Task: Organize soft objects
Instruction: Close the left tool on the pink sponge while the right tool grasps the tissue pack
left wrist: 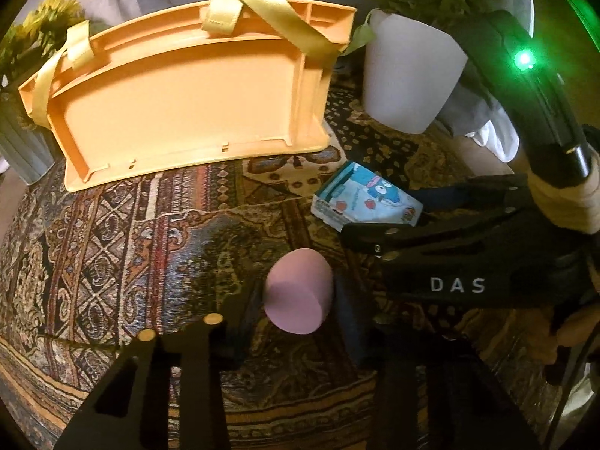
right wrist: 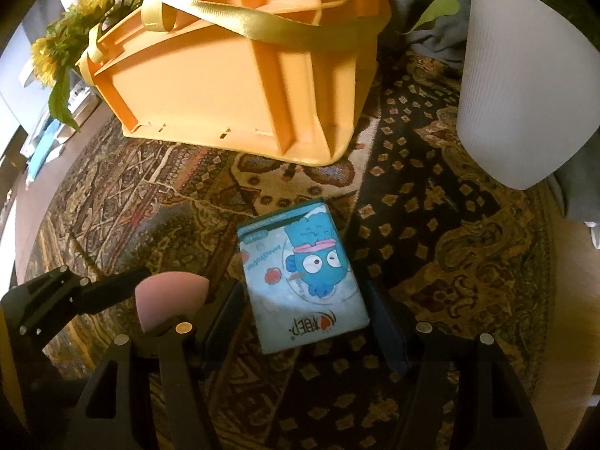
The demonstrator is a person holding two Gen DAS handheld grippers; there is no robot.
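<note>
A pink egg-shaped sponge sits between the fingers of my left gripper, which closes on its sides just above the patterned cloth; it also shows in the right wrist view. A light-blue tissue pack with a blue cartoon fish lies flat between the open fingers of my right gripper; the fingers stand beside it, apart from its sides. The pack also shows in the left wrist view. An orange basket with yellow straps stands behind, tilted forward.
A white ribbed plant pot stands at the back right, close to the basket. Sunflowers in a grey vase stand at the back left. The patterned cloth covers a round table.
</note>
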